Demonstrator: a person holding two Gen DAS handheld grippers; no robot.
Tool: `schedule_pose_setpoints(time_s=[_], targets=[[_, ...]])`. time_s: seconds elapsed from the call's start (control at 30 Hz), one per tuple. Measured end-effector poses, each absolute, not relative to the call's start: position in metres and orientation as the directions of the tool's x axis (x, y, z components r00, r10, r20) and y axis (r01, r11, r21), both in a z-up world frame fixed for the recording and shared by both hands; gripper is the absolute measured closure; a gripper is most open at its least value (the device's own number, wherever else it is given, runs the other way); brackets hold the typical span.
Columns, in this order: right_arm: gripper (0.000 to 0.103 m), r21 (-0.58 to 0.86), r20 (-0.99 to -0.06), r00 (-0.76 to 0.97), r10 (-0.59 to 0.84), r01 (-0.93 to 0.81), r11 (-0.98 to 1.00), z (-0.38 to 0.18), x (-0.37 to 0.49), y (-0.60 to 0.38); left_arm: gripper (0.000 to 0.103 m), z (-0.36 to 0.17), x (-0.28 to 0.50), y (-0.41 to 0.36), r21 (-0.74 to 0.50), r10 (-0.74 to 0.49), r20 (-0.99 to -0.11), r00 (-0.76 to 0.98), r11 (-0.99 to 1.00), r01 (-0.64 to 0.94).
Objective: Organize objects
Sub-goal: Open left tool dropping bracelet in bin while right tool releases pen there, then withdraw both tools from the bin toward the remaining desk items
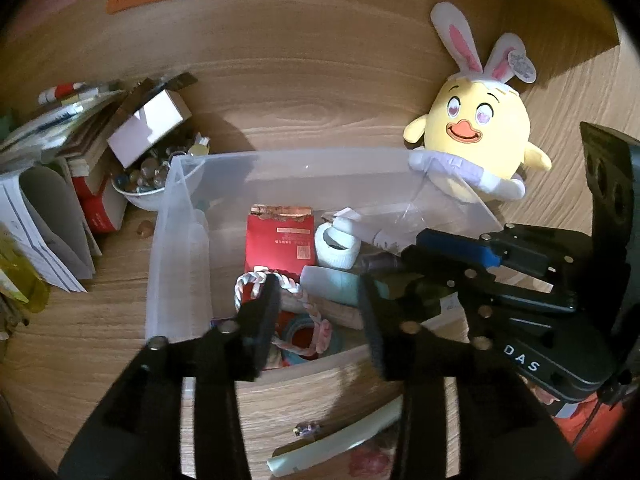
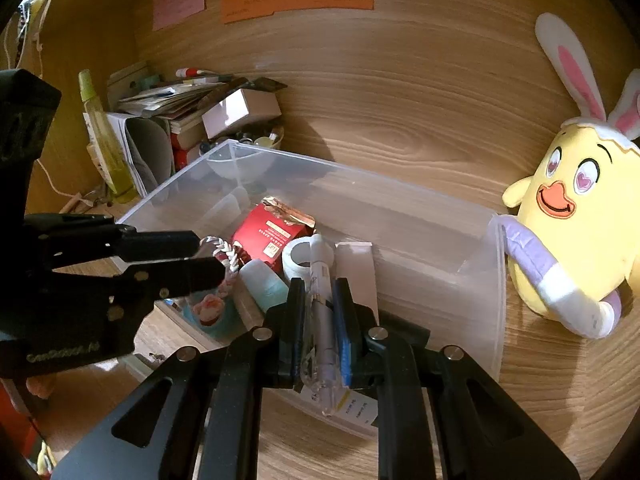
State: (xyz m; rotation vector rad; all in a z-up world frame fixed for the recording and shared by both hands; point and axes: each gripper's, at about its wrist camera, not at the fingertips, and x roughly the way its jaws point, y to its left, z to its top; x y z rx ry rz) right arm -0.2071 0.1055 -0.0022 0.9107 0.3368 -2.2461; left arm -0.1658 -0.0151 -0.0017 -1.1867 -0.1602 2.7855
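Observation:
A clear plastic bin [image 1: 288, 156] stands on the wooden desk and holds a red packet [image 1: 280, 240], a white tape roll [image 1: 336, 248], a teal tube [image 1: 336, 284] and a pink-and-white braided rope ring [image 1: 248, 280]. My left gripper [image 1: 320, 308] hangs open over the bin's near side. The rope ring lies by its left finger, with no pad pressing on it. My right gripper [image 2: 318, 284] is shut on a pen in a clear wrapper [image 2: 322, 320], just above the bin [image 2: 360, 176] near the tape roll [image 2: 300, 256]. The left gripper [image 2: 212, 256] reaches in from the left.
A yellow plush chick with rabbit ears [image 1: 476, 136] leans against the bin's right end. Left of the bin are stacked books and papers [image 1: 60, 140], a white box [image 1: 148, 128], a bowl of marbles [image 1: 148, 176] and a yellow bottle [image 2: 104, 140]. A hair clip [image 1: 306, 428] lies on the desk in front.

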Motion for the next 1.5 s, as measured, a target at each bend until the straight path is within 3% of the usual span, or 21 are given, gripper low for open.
schedule_pose_setpoints(time_s=[0.07,0.33,0.63,0.83,1.5], targets=[[0.086,0.017,-0.695,-0.521,-0.495,0.676,-0.736,-0.003,-0.207,0.106,0.046,0.001,-0.163,-0.015,-0.136,0.139,-0.707,-0.693,-0.989,-0.06],[0.056,-0.024,-0.666,-0.57,-0.481,0.661,-0.75,0.008,-0.196,0.109,0.035,0.014,-0.152,-0.016,-0.137,0.134,-0.693,-0.709,-0.989,-0.054],[0.036,-0.054,-0.618,-0.617,-0.487,0.651,-0.757,0.027,-0.175,0.118,0.025,0.025,-0.128,-0.021,-0.123,0.11,-0.678,-0.727,-0.992,-0.035],[0.032,-0.054,-0.6,-0.629,-0.495,0.649,-0.759,0.033,-0.161,0.125,0.019,0.028,-0.109,-0.026,-0.095,0.075,-0.668,-0.74,-0.995,-0.015],[0.032,0.021,-0.639,-0.57,-0.516,0.658,-0.753,0.011,-0.118,0.134,0.019,-0.022,-0.065,-0.046,-0.068,0.049,-0.756,-0.653,-0.998,0.004]])
